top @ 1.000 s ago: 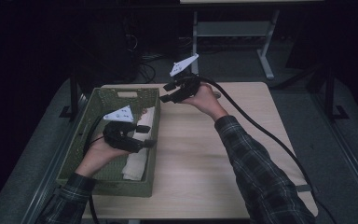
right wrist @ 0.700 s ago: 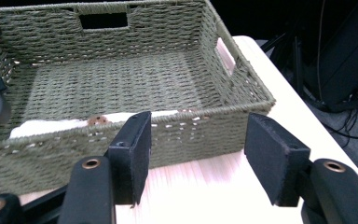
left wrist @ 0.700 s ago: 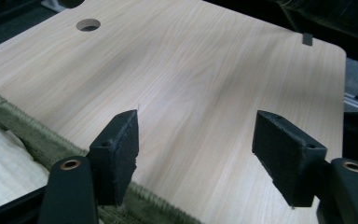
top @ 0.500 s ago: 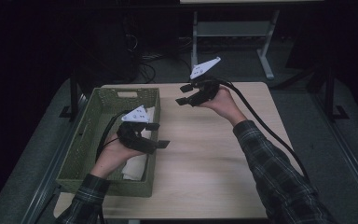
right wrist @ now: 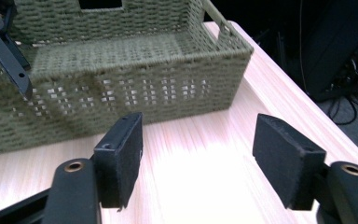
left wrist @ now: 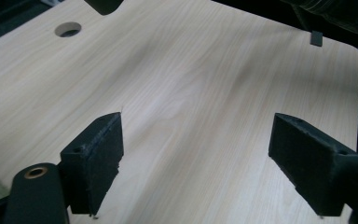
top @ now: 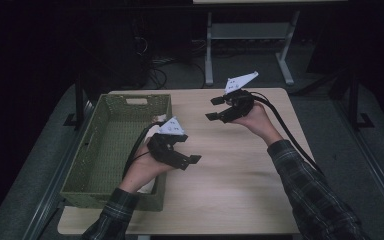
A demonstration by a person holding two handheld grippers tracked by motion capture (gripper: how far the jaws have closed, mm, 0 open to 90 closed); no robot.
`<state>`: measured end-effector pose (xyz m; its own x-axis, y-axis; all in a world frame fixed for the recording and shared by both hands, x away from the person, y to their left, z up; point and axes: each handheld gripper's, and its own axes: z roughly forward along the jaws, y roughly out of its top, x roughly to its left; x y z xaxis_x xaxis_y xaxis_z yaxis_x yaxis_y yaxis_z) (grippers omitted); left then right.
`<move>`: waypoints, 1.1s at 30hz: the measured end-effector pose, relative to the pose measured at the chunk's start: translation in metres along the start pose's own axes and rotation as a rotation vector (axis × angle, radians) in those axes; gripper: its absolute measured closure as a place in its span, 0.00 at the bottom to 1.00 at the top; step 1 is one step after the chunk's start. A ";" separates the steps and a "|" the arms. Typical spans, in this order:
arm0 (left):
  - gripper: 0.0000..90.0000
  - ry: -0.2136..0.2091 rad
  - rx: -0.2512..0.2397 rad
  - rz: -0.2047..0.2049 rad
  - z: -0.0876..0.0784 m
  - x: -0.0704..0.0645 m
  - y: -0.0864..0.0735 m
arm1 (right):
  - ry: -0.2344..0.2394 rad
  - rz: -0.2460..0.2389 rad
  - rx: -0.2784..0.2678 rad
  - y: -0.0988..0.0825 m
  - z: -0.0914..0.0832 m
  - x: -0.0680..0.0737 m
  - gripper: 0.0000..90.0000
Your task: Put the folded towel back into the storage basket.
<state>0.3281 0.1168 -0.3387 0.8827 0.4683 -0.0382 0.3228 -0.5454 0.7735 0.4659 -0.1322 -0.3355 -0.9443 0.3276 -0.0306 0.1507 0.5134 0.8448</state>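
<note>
Dim room and dark floor surround a pale wooden worktop (top: 240,165), on whose left side sits a green woven basket (top: 111,145). A white cloth-like item (top: 147,186) lies inside the basket at its near right corner, mostly hidden by the left forearm, so what it is exactly cannot be told. Left tool (top: 186,159) hovers just past the basket's right wall over bare wood; its jaws have just been opening and stand wide with nothing between them, as the left gripper view confirms over plain wood grain (left wrist: 191,107). Right tool (top: 215,109) is held over the far middle of the worktop, pointing toward the basket (right wrist: 121,79); its jaws too have just been opening and grip nothing. Both tools are well apart. The likely risks from here: the left tool's trailing cable (top: 132,155) drapes over the basket's rim and could drag or tip the light basket if the hand pulls away sharply; the white item, tucked under the forearm, could be snagged by the sleeve and lifted out; and a reach back in could catch the open jaws on the woven wall.
</note>
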 end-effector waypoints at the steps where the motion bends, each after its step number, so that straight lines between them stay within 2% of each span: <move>1: 0.18 -0.003 0.007 0.009 0.003 -0.002 0.001 | -0.005 0.001 -0.002 -0.003 -0.002 0.000 0.36; 8: 0.18 -0.013 0.004 0.023 0.022 -0.017 0.007 | -0.034 0.044 -0.003 -0.031 -0.016 0.004 0.30; 11: 0.18 -0.016 -0.011 0.010 0.030 -0.024 0.007 | -0.039 0.059 -0.001 -0.042 -0.022 0.007 0.29; 14: 0.18 -0.006 0.007 0.029 0.041 -0.032 0.006 | -0.048 0.074 0.002 -0.054 -0.026 0.010 0.28; 18: 0.18 -0.002 0.029 0.032 0.055 -0.040 0.000 | -0.063 0.098 0.011 -0.073 -0.033 0.012 0.27; 22: 0.18 0.008 0.029 0.032 0.067 -0.046 -0.007 | -0.075 0.124 0.023 -0.091 -0.037 0.014 0.26; 28: 0.18 0.001 0.016 0.025 0.083 -0.052 -0.017 | -0.110 0.151 0.052 -0.113 -0.041 0.020 0.24; 33: 0.18 -0.014 0.000 0.011 0.094 -0.055 -0.027 | -0.139 0.171 0.052 -0.130 -0.043 0.026 0.24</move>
<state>0.3028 0.0402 -0.4176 0.8910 0.4524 -0.0387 0.3132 -0.5506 0.7738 0.4091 -0.2241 -0.4229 -0.8546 0.5181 0.0345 0.3239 0.4800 0.8153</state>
